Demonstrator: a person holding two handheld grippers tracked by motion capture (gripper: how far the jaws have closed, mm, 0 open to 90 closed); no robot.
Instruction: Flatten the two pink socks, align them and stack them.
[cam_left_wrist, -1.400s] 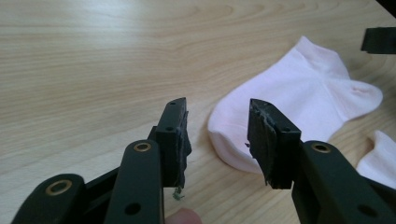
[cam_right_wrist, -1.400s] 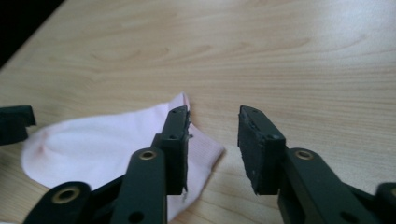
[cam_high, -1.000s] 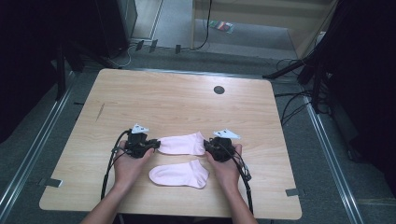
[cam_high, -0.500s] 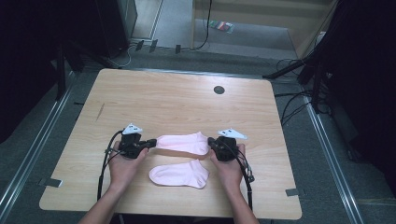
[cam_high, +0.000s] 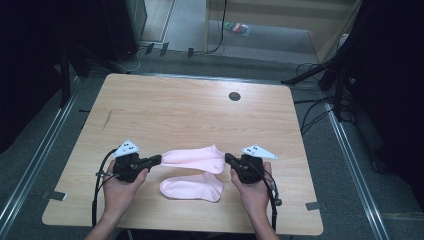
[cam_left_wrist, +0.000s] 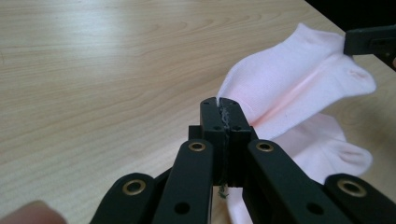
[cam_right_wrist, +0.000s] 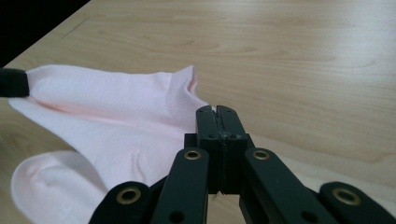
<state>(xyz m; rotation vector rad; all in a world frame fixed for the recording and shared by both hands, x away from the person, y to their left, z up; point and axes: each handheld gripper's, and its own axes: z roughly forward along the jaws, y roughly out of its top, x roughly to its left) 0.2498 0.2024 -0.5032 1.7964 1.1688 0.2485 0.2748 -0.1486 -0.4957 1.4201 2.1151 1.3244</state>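
Stretching between the two claws, a pale pink ankle sock of soft knit cloth (cam_high: 192, 158) is held just above the light wooden table (cam_high: 190, 110), a little toward the person's edge of it. The left gripper (cam_high: 156, 160) has its black jaws pressed together on one end of this sock; in the left gripper view the jaw tips (cam_left_wrist: 223, 108) meet with pink fabric caught between them, and the sock (cam_left_wrist: 299, 74) runs away from them toward the upper right, where the other claw's dark tip (cam_left_wrist: 371, 41) holds its far end. The right gripper (cam_high: 229, 159) is likewise clamped tight on the opposite end; in the right gripper view its jaws (cam_right_wrist: 217, 116) close on the edge of the cloth beside the ribbed opening, and the sock (cam_right_wrist: 112, 100) spreads out to the left as far as the left claw's tip (cam_right_wrist: 13, 82) at the frame's edge.

So the held sock lies straight between the two claws, gripped at both ends and hanging slightly slack in the middle.

A second pale pink ankle sock (cam_high: 192, 188) lies flat on the table just nearer the person, below the held one and between the two hands; whether the two socks touch cannot be told. A small dark round hole (cam_high: 234, 96) sits in the tabletop well beyond the socks.
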